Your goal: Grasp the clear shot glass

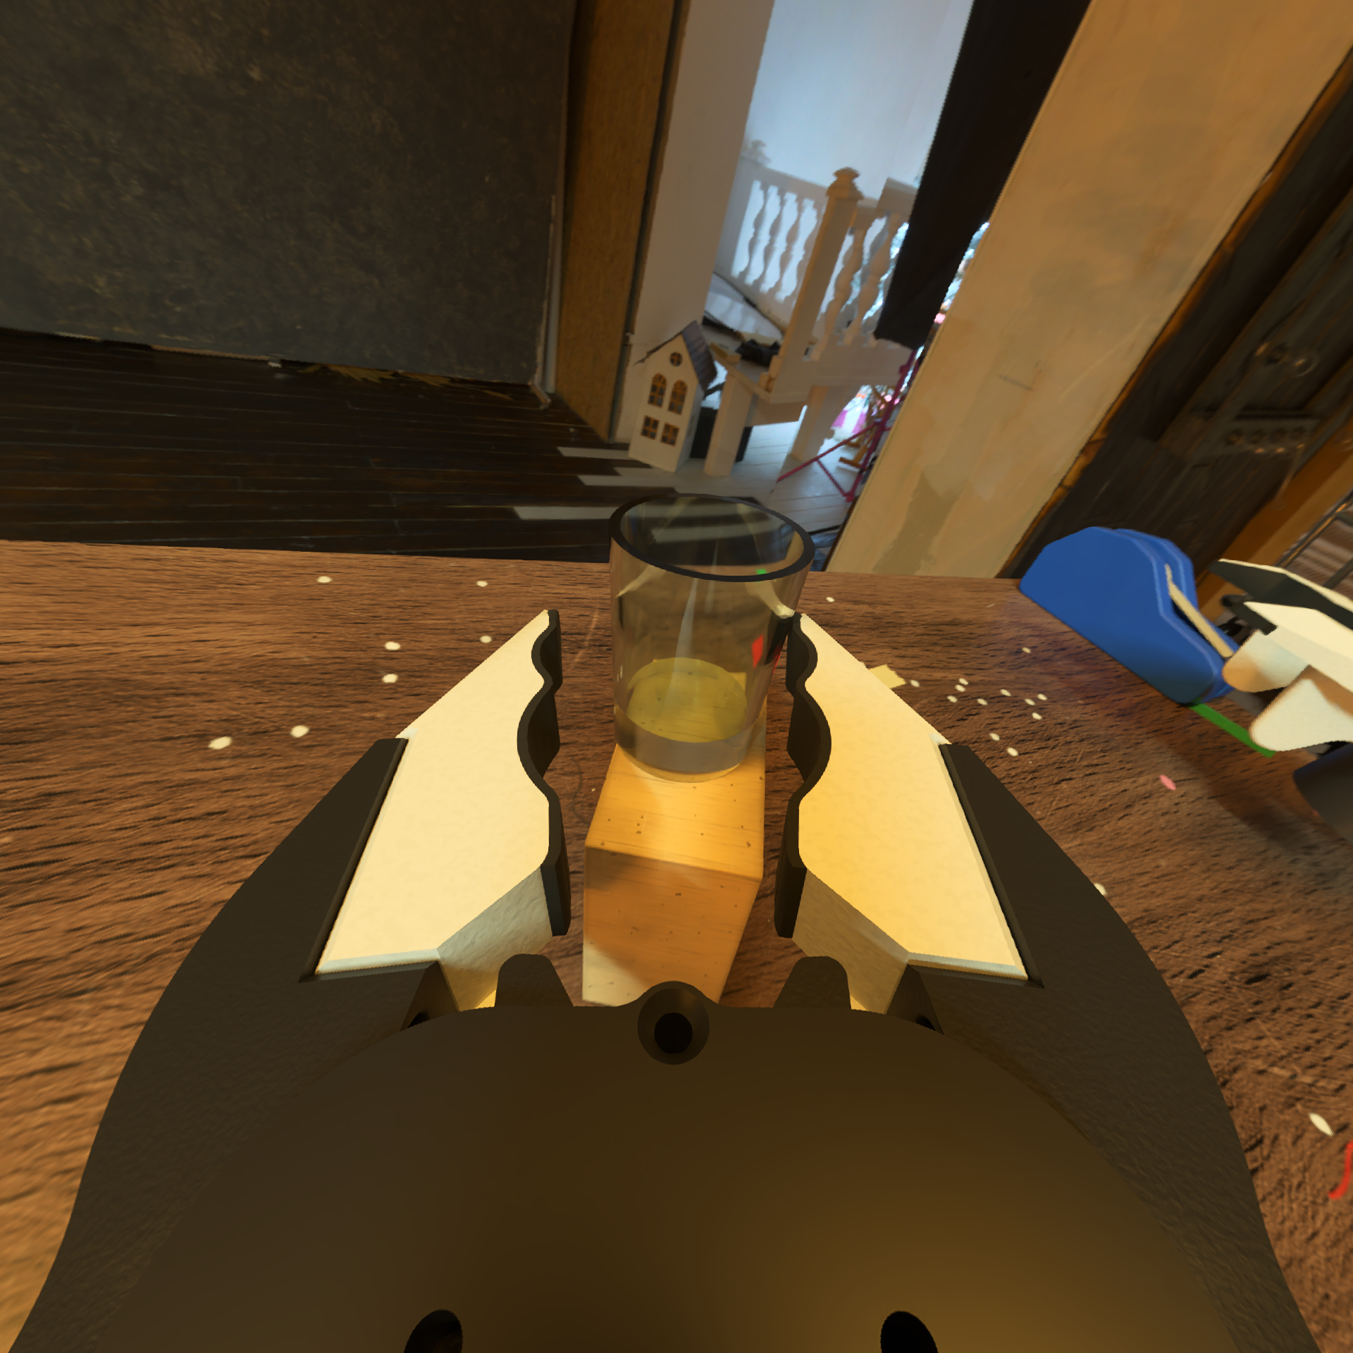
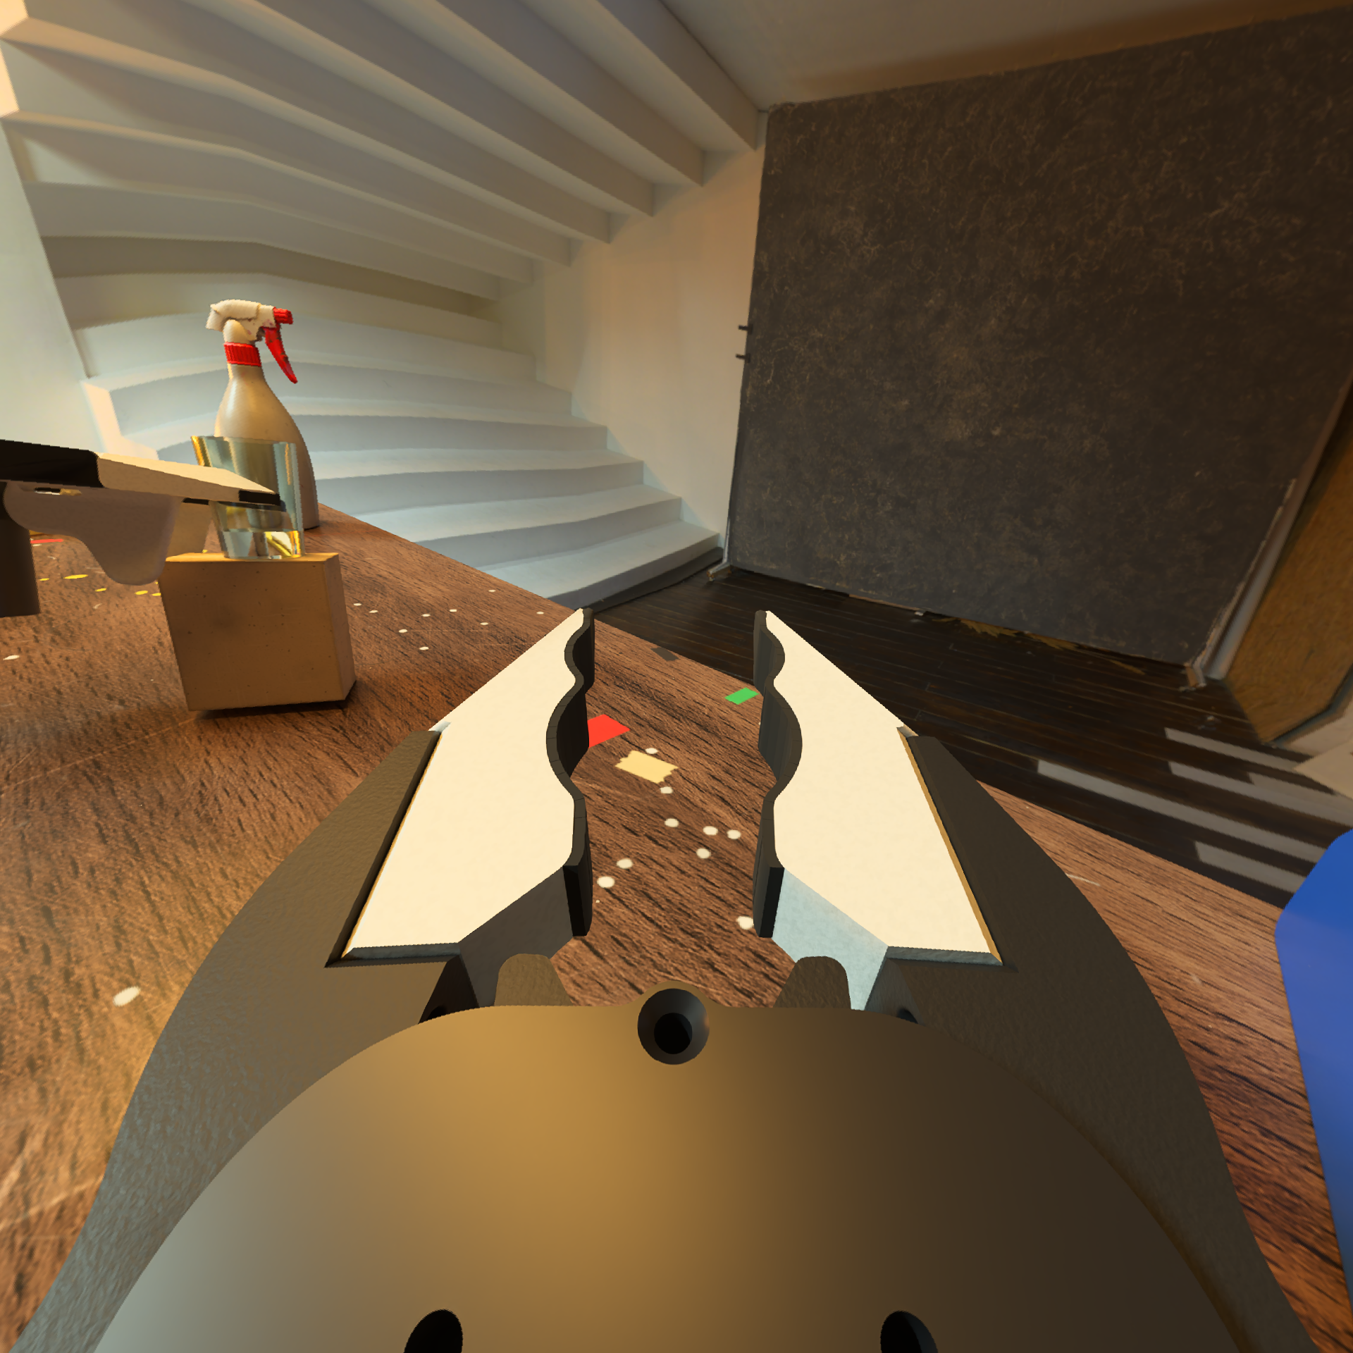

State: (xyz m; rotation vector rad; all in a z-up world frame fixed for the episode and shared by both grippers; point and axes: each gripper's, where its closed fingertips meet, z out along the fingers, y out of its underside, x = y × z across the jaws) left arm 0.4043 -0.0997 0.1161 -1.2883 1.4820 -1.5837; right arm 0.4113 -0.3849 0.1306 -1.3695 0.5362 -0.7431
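Approach step: glass (image 1: pixel 706 637) upright on a wooden block (image 1: pixel 670 871), not yet gripped.

I have the left gripper (image 1: pixel 673 644) spread apart, its fingertips flanking the glass, the right tip about touching its wall, the left with a gap. Next, I judge, a small push forward, then a level squeeze. My right gripper (image 2: pixel 673 637), also apart, holds nothing over the table (image 2: pixel 183 842); a spray bottle (image 2: pixel 256 395) stands behind the block.

The clear shot glass (image 1: pixel 695 644) is smooth, glossy glass on a matt, speckled wooden block (image 1: pixel 673 871). The bench (image 1: pixel 220 842) shows rough brown wood grain. The left claw (image 1: pixel 673 630) has matt cream fingers (image 1: pixel 468 791) with dark pads. The spray bottle (image 2: pixel 256 410) looks like matt plastic.
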